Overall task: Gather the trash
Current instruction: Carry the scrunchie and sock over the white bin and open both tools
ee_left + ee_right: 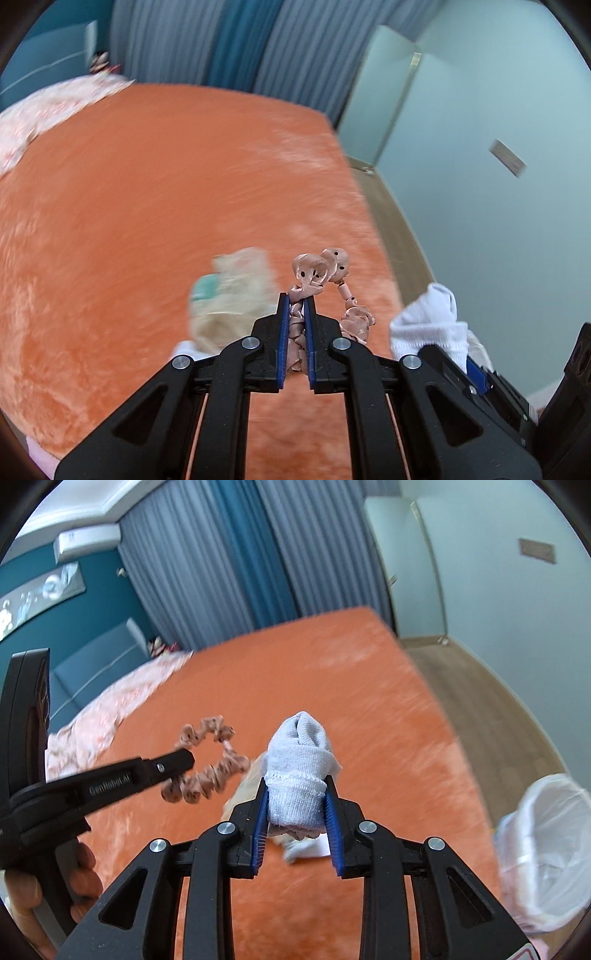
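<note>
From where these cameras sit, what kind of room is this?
Most likely a bedroom. A wide bed with an orange plush cover fills the view, long curtains hang behind it, and a pale wardrobe stands in the corner. A lined bin waits beside the bed.
</note>
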The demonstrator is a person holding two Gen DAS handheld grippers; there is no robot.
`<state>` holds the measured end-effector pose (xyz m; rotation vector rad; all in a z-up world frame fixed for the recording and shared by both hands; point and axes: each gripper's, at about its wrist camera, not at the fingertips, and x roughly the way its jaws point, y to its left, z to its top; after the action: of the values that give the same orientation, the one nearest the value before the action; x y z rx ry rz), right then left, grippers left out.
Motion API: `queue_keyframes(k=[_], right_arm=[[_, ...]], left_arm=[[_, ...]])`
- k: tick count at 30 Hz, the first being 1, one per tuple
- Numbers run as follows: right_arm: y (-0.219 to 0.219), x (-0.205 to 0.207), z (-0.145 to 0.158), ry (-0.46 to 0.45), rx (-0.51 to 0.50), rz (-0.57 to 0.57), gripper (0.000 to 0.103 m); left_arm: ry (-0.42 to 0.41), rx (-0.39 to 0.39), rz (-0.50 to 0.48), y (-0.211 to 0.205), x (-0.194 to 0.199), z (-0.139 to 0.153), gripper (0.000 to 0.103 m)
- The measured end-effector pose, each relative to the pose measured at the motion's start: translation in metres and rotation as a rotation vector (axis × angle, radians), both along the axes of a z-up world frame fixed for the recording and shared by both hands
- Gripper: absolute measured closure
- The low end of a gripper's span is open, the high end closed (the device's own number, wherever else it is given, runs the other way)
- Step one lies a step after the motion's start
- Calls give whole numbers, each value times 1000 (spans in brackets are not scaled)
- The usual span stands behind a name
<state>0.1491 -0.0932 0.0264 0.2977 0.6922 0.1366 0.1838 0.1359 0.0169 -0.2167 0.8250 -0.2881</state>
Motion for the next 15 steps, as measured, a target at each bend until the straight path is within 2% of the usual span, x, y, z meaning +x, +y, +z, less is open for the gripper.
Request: queue_keyframes(k=[7,15], right_arm=[[-73,-35,26,-67,9,-135,77],[-152,-77,30,-94,41,-301,76]], left_arm=[[-62,33,-157,-91,-28,32,95],[-98,70,-311,-176,-61,46,95]])
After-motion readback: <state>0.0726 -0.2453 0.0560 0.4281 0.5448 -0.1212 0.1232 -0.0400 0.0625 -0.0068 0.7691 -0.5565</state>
